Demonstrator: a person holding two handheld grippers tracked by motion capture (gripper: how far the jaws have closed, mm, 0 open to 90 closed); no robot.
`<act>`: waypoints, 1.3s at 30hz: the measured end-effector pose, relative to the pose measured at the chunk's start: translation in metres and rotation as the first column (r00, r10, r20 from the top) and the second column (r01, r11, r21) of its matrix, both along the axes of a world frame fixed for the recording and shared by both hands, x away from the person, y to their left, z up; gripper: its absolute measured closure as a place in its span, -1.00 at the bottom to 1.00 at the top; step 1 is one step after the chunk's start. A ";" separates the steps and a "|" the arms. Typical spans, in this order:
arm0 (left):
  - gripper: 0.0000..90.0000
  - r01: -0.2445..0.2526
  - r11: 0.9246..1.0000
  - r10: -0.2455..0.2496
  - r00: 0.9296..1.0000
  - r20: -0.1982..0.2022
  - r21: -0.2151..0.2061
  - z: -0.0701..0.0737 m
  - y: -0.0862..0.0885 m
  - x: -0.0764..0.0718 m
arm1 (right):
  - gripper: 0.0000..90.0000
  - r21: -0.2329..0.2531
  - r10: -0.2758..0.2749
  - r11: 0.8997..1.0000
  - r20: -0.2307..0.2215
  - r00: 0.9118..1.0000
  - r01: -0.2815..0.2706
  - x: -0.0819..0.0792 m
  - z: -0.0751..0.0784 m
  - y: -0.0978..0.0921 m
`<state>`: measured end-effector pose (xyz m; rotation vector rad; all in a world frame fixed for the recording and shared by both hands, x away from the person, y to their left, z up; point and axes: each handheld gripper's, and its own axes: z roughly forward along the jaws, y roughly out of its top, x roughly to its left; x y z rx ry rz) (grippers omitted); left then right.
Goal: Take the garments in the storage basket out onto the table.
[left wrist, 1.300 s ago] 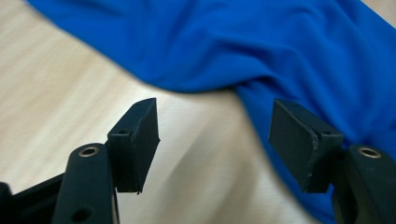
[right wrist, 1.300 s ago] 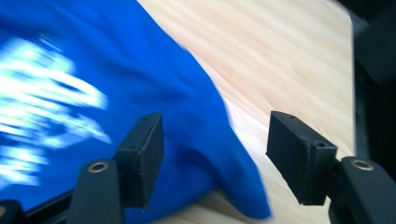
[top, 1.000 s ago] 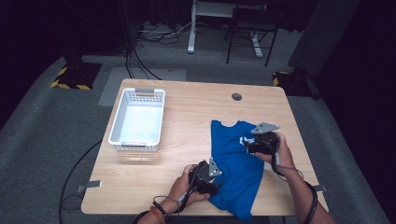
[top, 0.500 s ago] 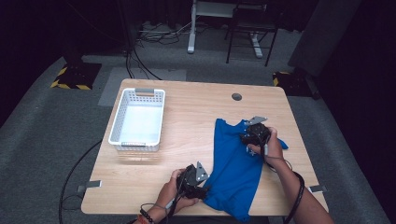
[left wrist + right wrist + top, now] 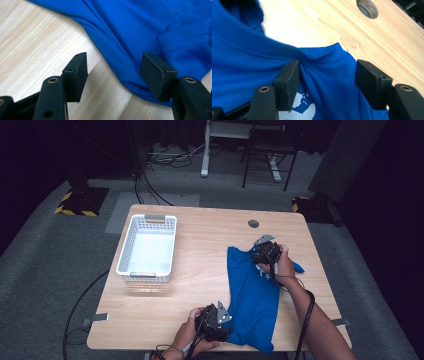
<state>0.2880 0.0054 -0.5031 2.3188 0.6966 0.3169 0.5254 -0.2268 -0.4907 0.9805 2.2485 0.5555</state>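
A blue shirt (image 5: 252, 295) lies spread on the right half of the wooden bench (image 5: 200, 270), running from its collar at the far end to its hem at the near edge, where a fold hangs slightly over. The left tool (image 5: 113, 72) sits at the near left edge of the cloth with its jaws apart, one over bare wood and one over the bunched side seam. The right tool (image 5: 327, 75) hovers at the far end with its jaws apart too, straddling the collar band just above a white print (image 5: 303, 108). The fabric looks thin, light and limp, with a smooth knit that wrinkles easily; it will likely sag and slide rather than keep any shape. The stitched collar and the doubled seam look like the firmest places to pinch. A white basket (image 5: 147, 247) stands well apart on the far left
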 end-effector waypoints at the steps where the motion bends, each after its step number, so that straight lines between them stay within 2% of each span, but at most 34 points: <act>1: -0.14 -0.003 1.000 0.003 1.000 0.003 0.002 0.000 0.000 0.002 | -0.20 0.000 -0.002 1.000 0.000 1.000 0.002 0.004 0.000 0.002; 5: -0.16 -0.016 1.000 0.016 1.000 -0.005 0.004 0.001 -0.001 0.014 | -0.20 0.016 -0.016 1.000 0.006 1.000 0.016 0.017 -0.001 0.010; 9: -0.21 -0.011 1.000 0.011 1.000 -0.022 -0.014 0.000 -0.001 0.017 | -0.21 0.013 -0.026 1.000 -0.019 0.999 0.026 0.023 0.003 0.018; 10: -0.25 0.001 1.000 -0.001 1.000 -0.023 -0.019 0.000 0.000 0.016 | -0.20 0.029 -0.014 0.999 -0.018 1.000 0.015 0.021 0.005 0.019; 11: -0.27 0.001 1.000 -0.002 1.000 -0.020 -0.019 0.000 0.001 0.015 | -0.18 0.066 0.004 0.998 -0.011 1.000 -0.003 0.018 0.009 0.021; 13: -0.31 0.005 1.000 -0.005 1.000 -0.010 -0.017 0.002 0.005 0.012 | -0.18 0.135 0.061 0.989 -0.015 0.998 -0.059 0.007 0.017 0.029; 15: -0.33 0.010 1.000 -0.010 1.000 -0.005 -0.027 0.006 0.011 0.009 | -0.22 0.149 0.142 0.979 -0.024 0.990 -0.137 -0.007 0.024 0.044; 17: -0.39 0.013 0.999 -0.013 1.000 -0.001 -0.044 0.009 0.019 0.007 | -0.25 0.136 0.218 0.968 -0.035 0.975 -0.212 -0.021 0.029 0.063; 18: -0.41 0.013 0.999 -0.014 1.000 -0.005 -0.052 0.010 0.021 0.007 | -0.25 0.132 0.256 0.960 -0.057 0.965 -0.247 -0.028 0.029 0.075; 20: -0.44 -0.001 0.998 0.001 1.000 -0.007 -0.066 0.011 0.028 0.006 | -0.26 0.129 0.289 0.952 -0.093 0.953 -0.277 -0.034 0.028 0.090; 22: -0.49 -0.013 0.998 0.012 1.000 -0.003 -0.062 0.009 0.034 0.006 | -0.26 0.110 0.307 0.949 -0.117 0.945 -0.295 -0.039 0.022 0.104; 23: -0.49 -0.013 0.998 0.014 1.000 0.008 -0.058 0.008 0.036 0.006 | -0.26 0.102 0.302 0.952 -0.128 0.945 -0.290 -0.038 0.020 0.107; 27: -0.55 0.007 0.998 -0.008 1.000 -0.007 -0.067 0.005 0.042 0.009 | -0.15 0.083 0.249 0.968 -0.160 0.955 -0.238 -0.030 0.009 0.112; 30: -0.58 0.005 0.997 -0.007 1.000 -0.024 -0.071 0.001 0.045 0.014 | -0.09 0.121 0.227 0.971 -0.180 0.957 -0.207 -0.024 0.005 0.110; 32: -0.59 -0.001 0.998 -0.001 0.999 -0.036 -0.067 -0.002 0.048 0.018 | 0.05 0.125 0.209 0.974 -0.175 0.962 -0.189 -0.023 0.005 0.109; 34: -0.61 -0.029 0.999 0.028 0.999 -0.029 -0.033 -0.005 0.048 0.021 | 0.33 0.147 0.214 0.971 -0.185 0.959 -0.188 -0.021 0.005 0.108; 36: -0.62 -0.035 0.998 0.033 0.999 -0.031 -0.048 -0.007 0.050 0.023 | 0.56 0.168 0.214 0.969 -0.195 0.957 -0.182 -0.019 0.005 0.105; 39: -0.65 -0.043 0.998 0.043 0.999 -0.017 -0.034 -0.007 0.050 0.025 | 0.81 0.179 0.207 0.969 -0.213 0.955 -0.170 -0.016 0.005 0.101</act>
